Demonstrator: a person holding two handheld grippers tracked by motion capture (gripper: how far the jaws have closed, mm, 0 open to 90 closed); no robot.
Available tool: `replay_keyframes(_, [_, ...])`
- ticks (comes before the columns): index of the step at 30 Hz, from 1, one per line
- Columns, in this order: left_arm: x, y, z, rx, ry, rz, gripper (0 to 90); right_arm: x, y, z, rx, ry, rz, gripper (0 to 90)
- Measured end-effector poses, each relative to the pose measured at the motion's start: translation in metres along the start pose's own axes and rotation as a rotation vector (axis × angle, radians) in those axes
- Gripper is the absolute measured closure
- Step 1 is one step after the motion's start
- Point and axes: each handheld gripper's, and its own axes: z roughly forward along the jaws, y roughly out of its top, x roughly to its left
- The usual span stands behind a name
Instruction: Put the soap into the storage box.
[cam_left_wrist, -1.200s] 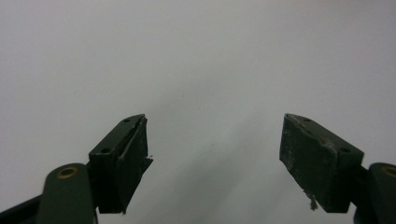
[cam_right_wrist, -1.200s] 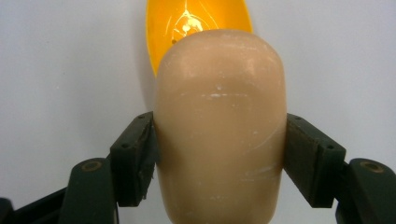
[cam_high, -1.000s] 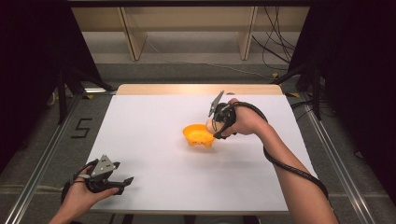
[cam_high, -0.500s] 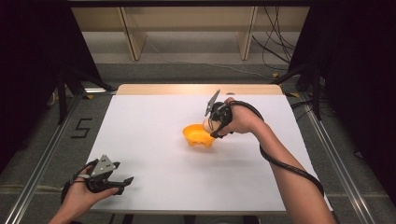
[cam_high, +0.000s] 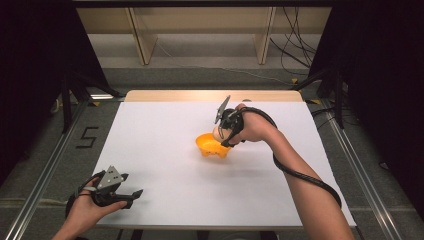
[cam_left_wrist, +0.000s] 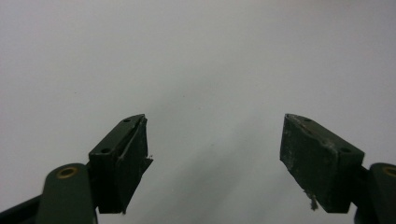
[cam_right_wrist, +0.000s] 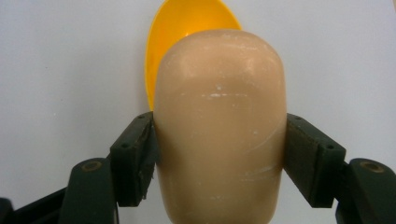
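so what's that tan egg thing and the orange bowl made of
Egg-shaped object: looks like hard, smooth plastic or resin with a satin sheen, soft highlights and fine scuff marks, held between the right gripper's jaws. Orange bowl: probably glossy moulded plastic, judging by its uniform bright colour and thin rim.

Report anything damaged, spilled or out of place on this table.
Nothing spilled or askew. Only wear: the left gripper pads look frayed at their edges, and the tan egg-shaped piece held over the orange bowl carries scuffs.
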Motion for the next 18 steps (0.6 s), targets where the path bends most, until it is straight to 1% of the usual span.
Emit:
replay_keyframes(3, [0.0000,-0.0001,-0.0001,0.001,-0.001,0.001,23.2,0.0009,0.0017,0.0012,0.012,-0.002,0.011,33.3])
replay_keyframes(5, [0.0001,-0.0001,-0.0001,0.001,0.000,0.001,23.2,0.0005,0.0023,0.0020,0.011,-0.003,0.002,33.4])
replay_keyframes(6, [0.0002,0.0000,-0.0001,0.000,0.000,0.003,23.2,-0.0004,0.0037,0.0036,0.011,0.003,-0.012,33.3])
replay_keyframes(7, [0.0002,0.0000,0.0000,0.000,-0.001,0.002,23.2,0.0003,0.0041,0.0043,0.009,-0.001,-0.006,33.4])
replay_keyframes(8, [0.0003,0.0004,-0.0012,0.014,0.003,0.007,23.3,0.0010,0.0046,0.0047,0.014,0.004,0.003,33.4])
replay_keyframes(10, [0.0001,-0.0004,0.0005,-0.009,-0.004,-0.001,23.2,0.0010,0.0051,0.0055,0.014,0.005,0.001,33.4])
replay_keyframes(11, [0.0004,-0.0004,0.0004,-0.008,-0.003,0.002,23.2,0.0012,0.0064,0.0065,0.019,0.006,0.004,33.4])
replay_keyframes(12, [0.0010,-0.0002,0.0002,-0.008,0.004,0.011,23.2,0.0004,0.0068,0.0070,0.020,0.004,-0.010,33.4])
replay_keyframes(13, [0.0009,-0.0002,0.0002,-0.009,0.006,0.010,23.2,-0.0001,0.0072,0.0073,0.016,0.002,-0.012,33.4])
replay_keyframes(14, [0.0009,-0.0002,0.0002,-0.009,0.005,0.010,23.2,0.0007,0.0078,0.0075,0.016,0.005,0.003,33.3])
replay_keyframes(15, [0.0009,-0.0002,0.0002,-0.009,0.005,0.010,23.2,0.0007,0.0078,0.0075,0.016,0.005,0.003,33.3])
replay_keyframes(16, [0.0010,-0.0002,0.0001,-0.009,0.005,0.010,23.2,0.0003,0.0090,0.0083,0.015,0.004,-0.001,33.4])
replay_keyframes(17, [0.0013,-0.0001,0.0003,-0.009,0.002,0.009,23.2,-0.0005,0.0096,0.0090,0.012,0.004,-0.017,33.4])
replay_keyframes(18, [0.0013,-0.0001,0.0003,-0.009,0.002,0.009,23.2,-0.0005,0.0096,0.0090,0.012,0.004,-0.017,33.4])
